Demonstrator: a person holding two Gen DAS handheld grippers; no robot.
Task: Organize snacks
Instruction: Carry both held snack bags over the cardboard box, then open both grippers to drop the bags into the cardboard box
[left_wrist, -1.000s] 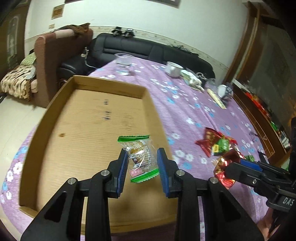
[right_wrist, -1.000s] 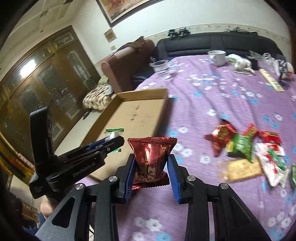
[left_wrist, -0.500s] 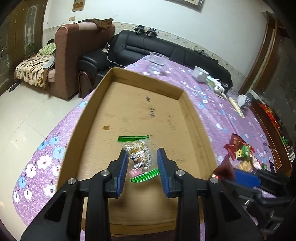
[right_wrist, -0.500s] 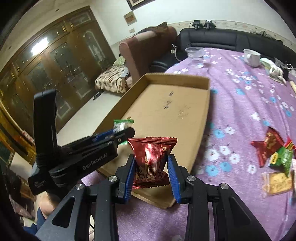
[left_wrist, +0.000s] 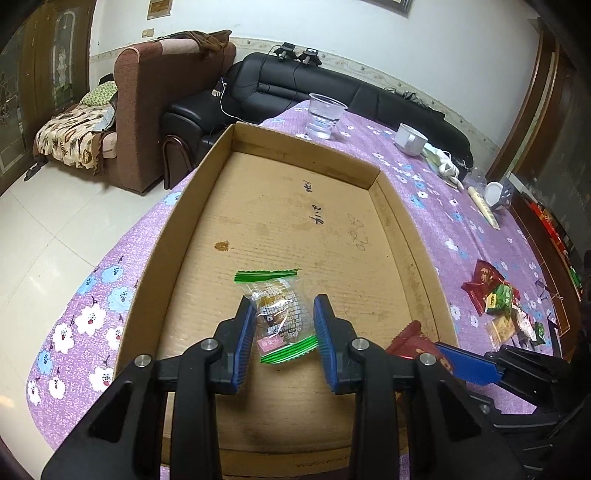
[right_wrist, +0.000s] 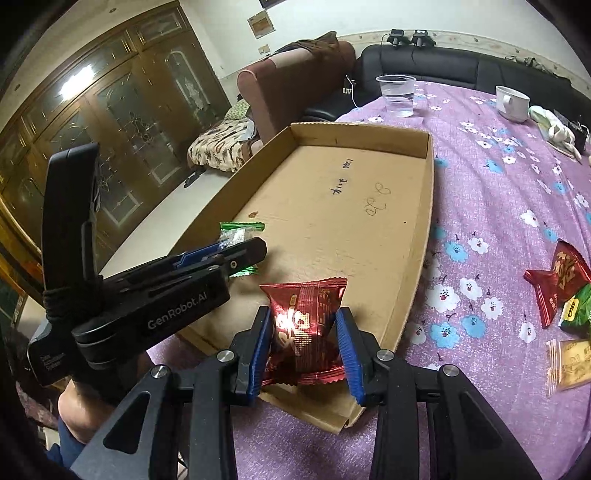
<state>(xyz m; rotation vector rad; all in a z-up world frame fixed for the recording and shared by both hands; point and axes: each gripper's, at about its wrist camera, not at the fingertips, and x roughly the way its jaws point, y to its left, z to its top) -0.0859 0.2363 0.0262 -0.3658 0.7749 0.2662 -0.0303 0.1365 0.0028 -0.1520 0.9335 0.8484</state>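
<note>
My left gripper (left_wrist: 283, 334) is shut on a clear snack packet with green ends (left_wrist: 277, 314) and holds it over the near part of the shallow cardboard tray (left_wrist: 391, 206). My right gripper (right_wrist: 303, 334) is shut on a red foil snack packet (right_wrist: 304, 325) and holds it over the tray's near right corner (right_wrist: 424, 236). In the right wrist view the left gripper (right_wrist: 236, 254) sits to the left with the green-ended packet (right_wrist: 236, 230) in it. In the left wrist view the red packet (left_wrist: 408, 341) shows at lower right.
Loose snack packets (left_wrist: 496, 295) lie on the purple flowered tablecloth (right_wrist: 498, 206) right of the tray. A clear plastic cup (left_wrist: 325, 116) and a white mug (left_wrist: 410, 138) stand beyond the tray. Sofas and a tiled floor lie to the left.
Both grippers have moved left with their packets, from over the tablecloth to over the near part of the tray. Their grips have not changed.
</note>
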